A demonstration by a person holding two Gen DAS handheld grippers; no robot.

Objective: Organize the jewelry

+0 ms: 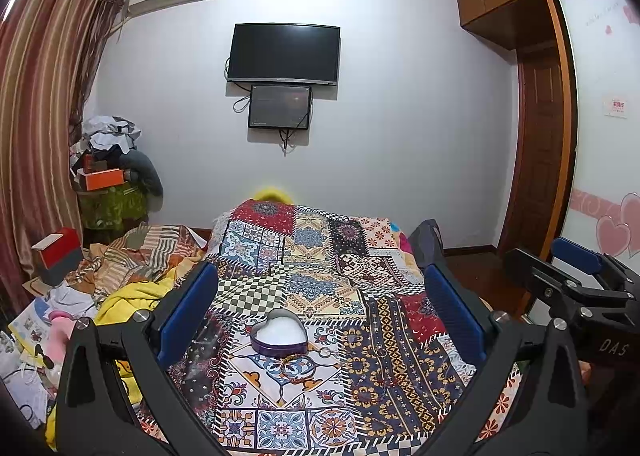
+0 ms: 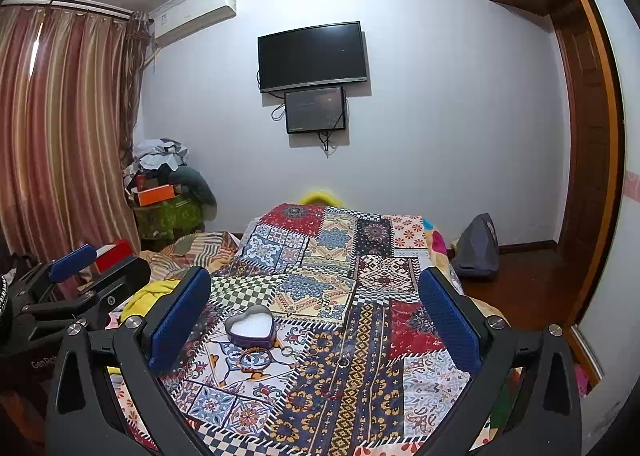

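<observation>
A purple heart-shaped tin (image 1: 280,334) (image 2: 251,326) with a white lining lies open on the patchwork cloth (image 1: 320,240) (image 2: 384,272). Just in front of it lie a beaded bracelet (image 1: 294,366) (image 2: 250,360) and a thin metal ring (image 1: 324,352) (image 2: 289,352). A dark red bead bracelet (image 2: 316,396) and a small ring (image 2: 341,362) lie further right. My left gripper (image 1: 320,274) (image 2: 96,268) hovers open above the tin, holding nothing. My right gripper (image 2: 314,276) (image 1: 548,260) is open too, beside it to the right, nothing between its blue pads (image 2: 448,320).
The cloth covers a bed. Left of it are a yellow blanket (image 1: 128,296), striped bedding, a red box (image 1: 56,252) and loose papers. A grey bag (image 2: 478,246) sits on the wooden floor at the right, by a wardrobe. A TV (image 1: 284,54) hangs on the far wall.
</observation>
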